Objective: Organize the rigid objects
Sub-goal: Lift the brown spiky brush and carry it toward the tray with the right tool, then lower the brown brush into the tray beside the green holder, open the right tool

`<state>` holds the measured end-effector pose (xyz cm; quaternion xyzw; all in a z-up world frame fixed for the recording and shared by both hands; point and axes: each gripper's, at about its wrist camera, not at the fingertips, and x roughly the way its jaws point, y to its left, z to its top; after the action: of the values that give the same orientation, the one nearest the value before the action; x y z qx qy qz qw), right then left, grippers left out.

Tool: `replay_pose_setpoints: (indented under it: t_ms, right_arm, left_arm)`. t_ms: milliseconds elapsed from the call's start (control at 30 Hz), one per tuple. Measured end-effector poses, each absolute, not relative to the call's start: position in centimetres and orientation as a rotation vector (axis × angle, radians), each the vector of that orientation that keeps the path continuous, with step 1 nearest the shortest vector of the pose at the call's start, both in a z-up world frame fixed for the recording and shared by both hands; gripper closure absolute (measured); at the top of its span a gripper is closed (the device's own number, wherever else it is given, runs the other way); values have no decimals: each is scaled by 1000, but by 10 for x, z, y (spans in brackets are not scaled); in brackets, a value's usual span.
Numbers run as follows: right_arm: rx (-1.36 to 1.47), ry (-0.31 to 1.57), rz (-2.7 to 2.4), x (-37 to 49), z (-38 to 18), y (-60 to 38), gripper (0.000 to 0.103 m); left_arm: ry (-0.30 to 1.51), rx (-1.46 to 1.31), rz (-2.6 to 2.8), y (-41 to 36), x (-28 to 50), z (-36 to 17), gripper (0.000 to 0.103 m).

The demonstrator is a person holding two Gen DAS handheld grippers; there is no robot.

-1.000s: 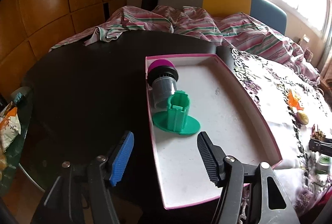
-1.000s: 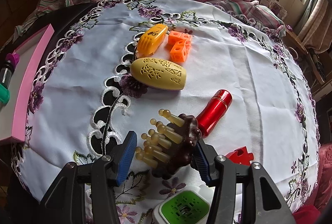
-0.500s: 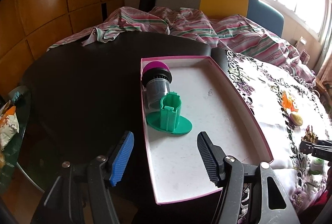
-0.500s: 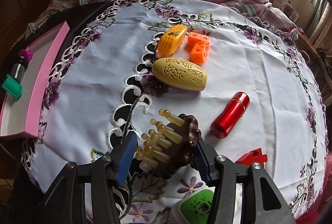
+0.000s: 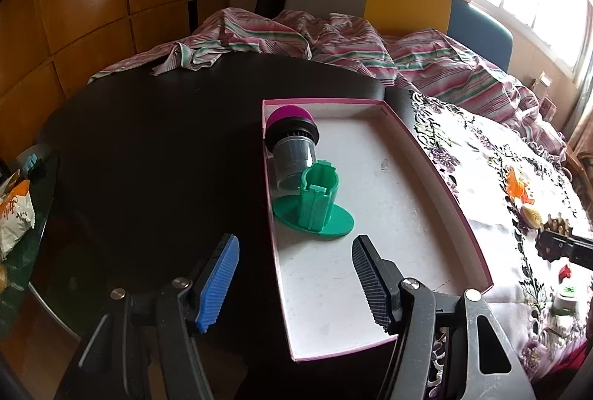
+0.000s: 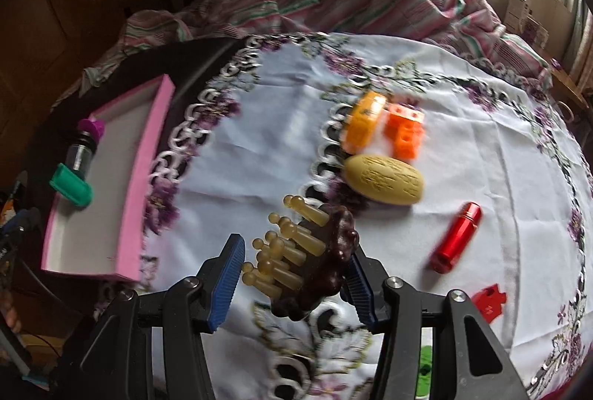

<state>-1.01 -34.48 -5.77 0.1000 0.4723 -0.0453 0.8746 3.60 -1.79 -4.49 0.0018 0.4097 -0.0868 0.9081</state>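
While its two pads stand spread wide with nothing between them, the left gripper (image 5: 294, 276) hangs over the near left edge of the pink tray (image 5: 450, 194), one pad above the dark table (image 5: 148, 155) and the other above the tray's white floor. Pinched between the pads of the right gripper (image 6: 292, 276) is a dark brown massage brush (image 6: 315, 266) with tan knobbed pegs pointing up and to the left, held clear above the white embroidered tablecloth (image 6: 281, 126). Along the tray's left wall lie a clear jar with a purple lid (image 5: 292, 140) and, just in front of it and touching, a green holder (image 5: 317, 200) on a round base. On the cloth, well apart from the tray, sit an orange case (image 6: 365, 122), orange blocks (image 6: 404, 129), a yellow oval case (image 6: 385, 177), a red cylinder (image 6: 457, 237) and a red puzzle piece (image 6: 489, 300).
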Motion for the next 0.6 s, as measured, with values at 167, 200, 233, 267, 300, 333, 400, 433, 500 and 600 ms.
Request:
replay_pose_setpoints:
  t_ms: [167,200,233,267,300,333,400,433,500,600]
  right_arm:
    - [204,947,17,5,-44,-301,49]
    - [203,939,42,8,-41,-292,49]
    - [200,932,63,10,-38,-285,49]
    - [198,926,89,13,-35,-277,49]
    - [197,920,115,16,-33,-268,49]
    - [193,915,139,19,-31,-260,49]
    - [189,914,185,25,-29,-244,49]
    - [187,916,209,28,-30,-235,49]
    - [172,922,243,32,-31,-218,49]
    - [169,934,297,40,-38,-192,49]
  left_arm:
    - [856,-7,-165,-11,36,-48,38]
    - [857,-7,-162,-10,36,-48,38]
    - [857,-9,-157,-8,36,-49,38]
    - [857,-13,-154,-6,36,-49,38]
    - [857,-17,-151,-4,36,-49,38]
    - [858,-21,-147,-2,36,-50,38]
    - [858,-28,-134,3,36,-51,38]
    - [858,-35,-125,7,36,-51,38]
    - [858,-42,-109,14,37,-52,38]
    - [861,-57,-77,26,38,-53,38]
